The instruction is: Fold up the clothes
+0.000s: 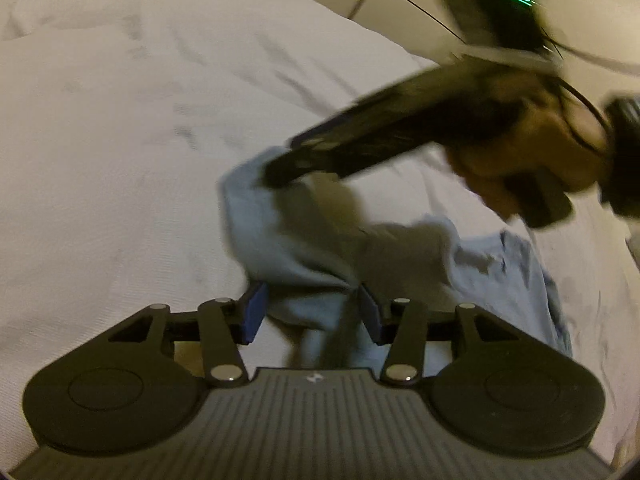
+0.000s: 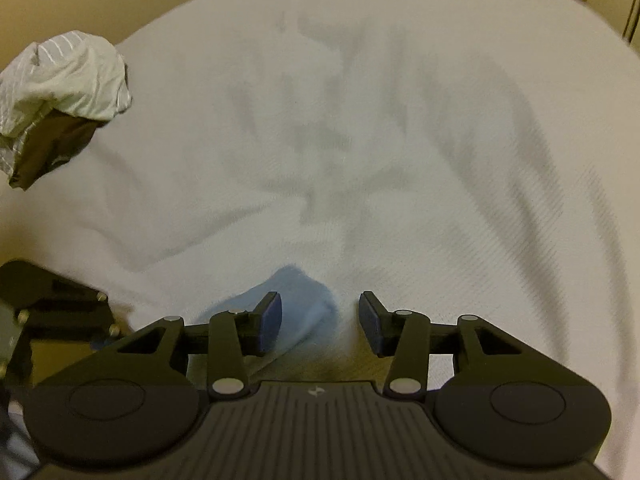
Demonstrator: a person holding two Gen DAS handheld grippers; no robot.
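Left wrist view: fold barely begun, I'd say. Light-blue garment (image 1: 288,240) lies bunched on the white bed sheet (image 1: 112,140); left gripper (image 1: 312,308) jaws apart w/ cloth between, right gripper's tips at its far end. Right wrist view: right gripper (image 2: 320,318) jaws apart, blue corner between; striped clothes pile (image 2: 64,84) far left of it, untouched.

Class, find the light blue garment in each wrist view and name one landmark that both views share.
Left wrist view: the light blue garment lies centre to lower right, bunched, running between the left gripper's open fingers.
Right wrist view: only a small blue part shows, low centre, between the right gripper's open fingers.
Shared landmark: the wrinkled white sheet under the garment.
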